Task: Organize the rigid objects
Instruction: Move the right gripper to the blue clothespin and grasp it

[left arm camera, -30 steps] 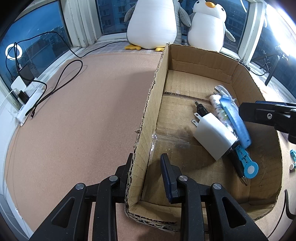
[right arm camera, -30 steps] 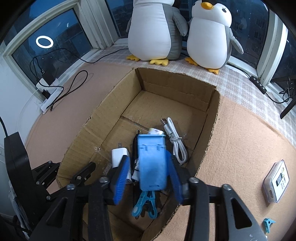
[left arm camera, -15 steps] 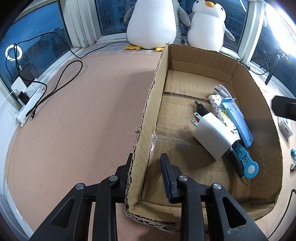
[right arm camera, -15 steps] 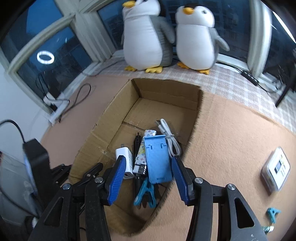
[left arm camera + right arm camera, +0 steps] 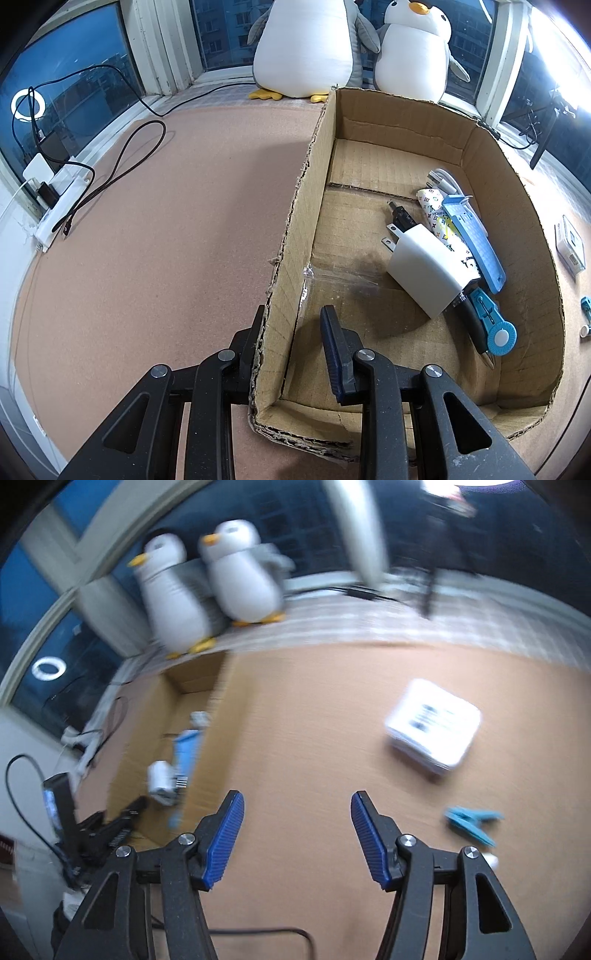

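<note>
Left wrist view shows the left gripper [image 5: 295, 332] clamped on the near side wall of the open brown cardboard box [image 5: 491, 155], one finger outside and one inside; by my reading this grip steadies the box so that dropped items do not push it across the cork-coloured floor [image 5: 166, 221]. Inside the box lie the white plug-in charger [image 5: 424, 269], the flat blue plastic stand [image 5: 474, 243], a patterned white tube [image 5: 437, 214], a coiled white cable [image 5: 441, 179] and a blue round-headed clip tool [image 5: 493, 325], all crowded toward the far wall. In the blurred right wrist view the right gripper [image 5: 297, 834] has jaws that have just been opening, with nothing between them, over bare floor outside the box. Ahead of it lie a white rectangular device with a dark display [image 5: 432, 725] and a small blue plastic clothes peg [image 5: 472, 821], likely next candidates.
</note>
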Demonstrator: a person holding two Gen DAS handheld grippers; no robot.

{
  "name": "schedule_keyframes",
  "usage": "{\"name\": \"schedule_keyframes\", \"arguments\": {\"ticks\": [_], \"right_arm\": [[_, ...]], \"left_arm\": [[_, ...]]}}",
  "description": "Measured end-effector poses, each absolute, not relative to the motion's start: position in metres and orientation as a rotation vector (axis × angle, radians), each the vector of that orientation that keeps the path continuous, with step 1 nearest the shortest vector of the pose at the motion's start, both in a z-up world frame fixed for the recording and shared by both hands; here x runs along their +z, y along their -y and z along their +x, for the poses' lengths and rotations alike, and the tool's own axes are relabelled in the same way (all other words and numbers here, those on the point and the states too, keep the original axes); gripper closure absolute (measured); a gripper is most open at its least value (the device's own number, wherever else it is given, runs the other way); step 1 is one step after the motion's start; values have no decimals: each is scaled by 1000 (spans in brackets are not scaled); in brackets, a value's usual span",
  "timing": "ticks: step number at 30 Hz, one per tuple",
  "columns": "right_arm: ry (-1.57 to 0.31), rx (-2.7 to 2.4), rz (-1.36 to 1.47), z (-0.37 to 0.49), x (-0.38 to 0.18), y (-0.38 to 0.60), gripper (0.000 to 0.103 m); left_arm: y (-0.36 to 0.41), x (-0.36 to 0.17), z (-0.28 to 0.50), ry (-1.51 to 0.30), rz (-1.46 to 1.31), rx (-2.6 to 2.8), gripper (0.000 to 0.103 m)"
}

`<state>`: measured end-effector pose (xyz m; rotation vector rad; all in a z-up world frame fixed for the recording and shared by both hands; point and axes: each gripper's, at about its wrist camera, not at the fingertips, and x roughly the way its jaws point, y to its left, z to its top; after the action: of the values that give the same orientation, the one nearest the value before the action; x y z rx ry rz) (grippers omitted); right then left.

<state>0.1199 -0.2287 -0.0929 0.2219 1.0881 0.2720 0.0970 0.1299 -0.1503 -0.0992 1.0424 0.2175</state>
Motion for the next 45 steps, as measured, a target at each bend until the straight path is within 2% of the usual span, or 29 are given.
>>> {"name": "schedule_keyframes", "arguments": {"ticks": [2, 13, 22, 34, 35, 37, 38, 45], "right_arm": [[-1094, 192, 211, 117, -99, 248, 36], [-1195, -9, 358, 122, -141, 324, 35], [-1253, -10, 370, 135, -159, 321, 35], [-1240, -57, 174, 142, -162, 300, 36], [-1239, -59, 157, 142, -162, 298, 37], [-1231, -71, 121, 142, -161, 297, 48], [-1227, -76, 108, 142, -161, 297, 50], [-1218, -47, 111, 142, -161, 301, 50]], "left_arm": [[-130, -150, 97, -1042, -98, 218, 74], [-130, -150, 97, -1042, -97, 218, 74], [-129, -151, 97, -1041, -101, 217, 75], [-130, -151, 96, -1039, -103, 215, 75], [-130, -151, 96, -1039, -102, 215, 75], [-130, -151, 96, -1040, -102, 215, 75], [-130, -151, 97, -1040, -101, 215, 74], [-130, -151, 97, -1040, -100, 215, 74]]}}
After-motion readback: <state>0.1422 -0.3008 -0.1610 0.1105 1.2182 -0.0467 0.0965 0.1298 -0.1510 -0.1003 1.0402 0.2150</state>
